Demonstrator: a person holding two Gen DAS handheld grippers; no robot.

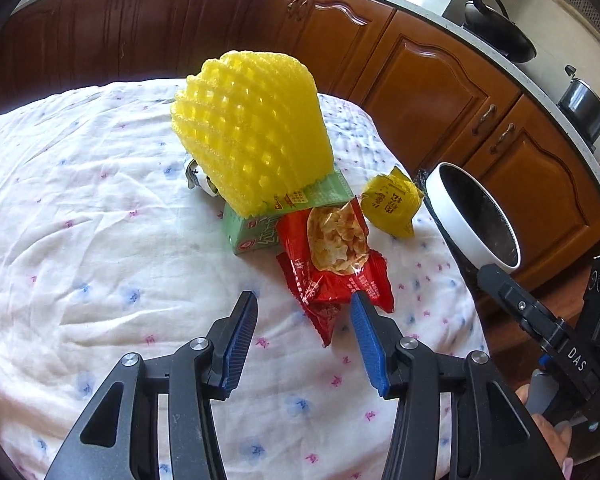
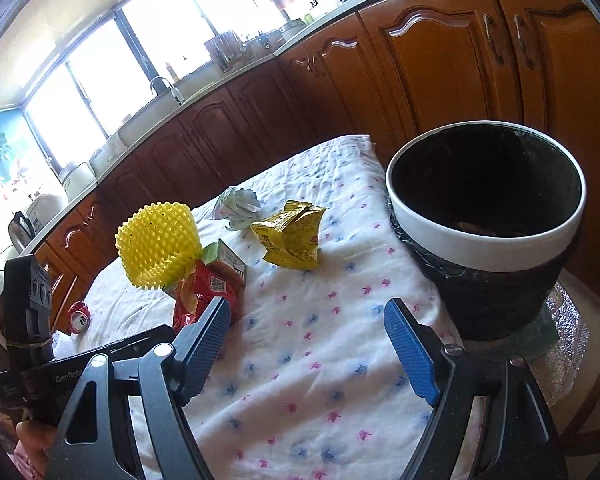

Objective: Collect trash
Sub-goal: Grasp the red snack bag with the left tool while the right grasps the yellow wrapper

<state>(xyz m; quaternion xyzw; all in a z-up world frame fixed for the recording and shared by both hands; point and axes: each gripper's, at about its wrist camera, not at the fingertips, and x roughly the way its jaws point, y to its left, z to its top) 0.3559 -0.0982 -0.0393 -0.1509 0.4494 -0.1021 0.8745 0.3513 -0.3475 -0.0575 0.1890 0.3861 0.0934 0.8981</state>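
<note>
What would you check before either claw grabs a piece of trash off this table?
1. Left gripper open and holding nothing: ok.
2. Right gripper open and holding nothing: ok.
3. Red snack wrapper just ahead of the left fingers, nothing lying on its near end: ok.
4. Yellow foam net steady: not ok, it leans on the green carton.
5. Trash bin mouth open, beside the table: ok.
6. Room left in the bin: cannot tell, inside is dark.
</note>
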